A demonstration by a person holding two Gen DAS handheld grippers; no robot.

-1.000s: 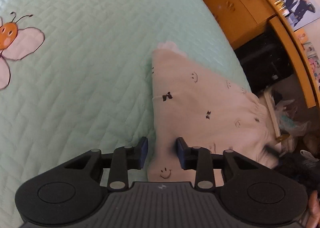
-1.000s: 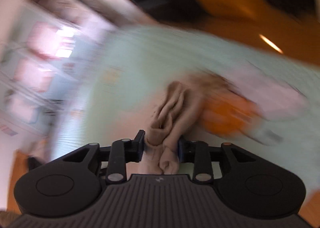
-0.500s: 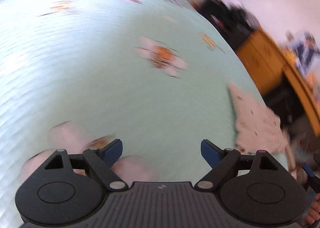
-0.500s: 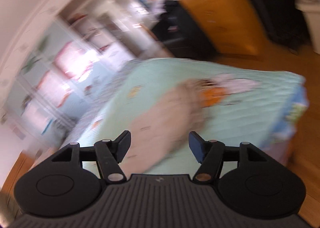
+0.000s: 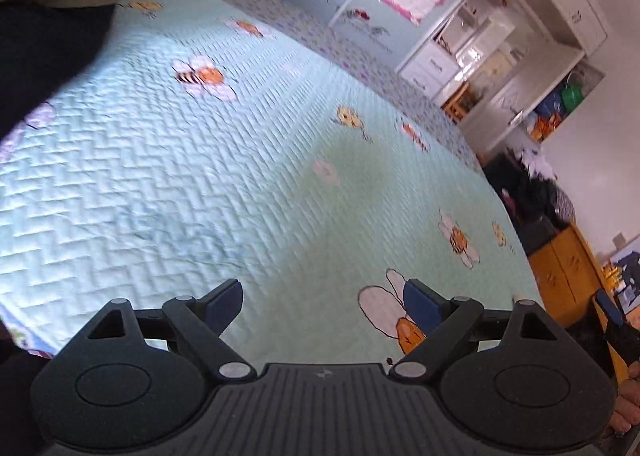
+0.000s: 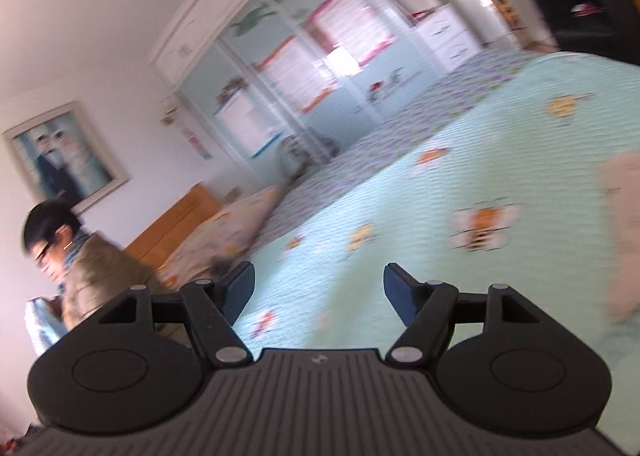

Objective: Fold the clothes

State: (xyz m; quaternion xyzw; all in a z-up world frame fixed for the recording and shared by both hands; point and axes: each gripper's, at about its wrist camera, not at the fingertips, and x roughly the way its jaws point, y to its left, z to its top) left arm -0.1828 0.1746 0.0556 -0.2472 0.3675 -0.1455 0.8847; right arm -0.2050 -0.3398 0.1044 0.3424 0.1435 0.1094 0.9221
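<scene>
Right wrist view: right claw [image 6: 319,288] wide and empty, its jaws just opened; garment [image 6: 622,232] on the bed [image 6: 400,240] at 3 o'clock. Left claw [image 5: 322,302] likewise. Between garments, I'd judge; next needs another piece.

Black ribbed left tool [image 5: 322,306] and right tool [image 6: 319,290], blue pads, silver rivets.

The left gripper [image 5: 322,306] hangs over a pale green quilted bedspread [image 5: 208,176] printed with bees and flowers, its jaws spread wide with nothing between them, having just been opening. A dark shape fills the upper left corner. White shelves [image 5: 492,52] and a wooden cabinet [image 5: 568,276] stand past the bed's far side; fingers [image 5: 628,408] show at the right edge
</scene>
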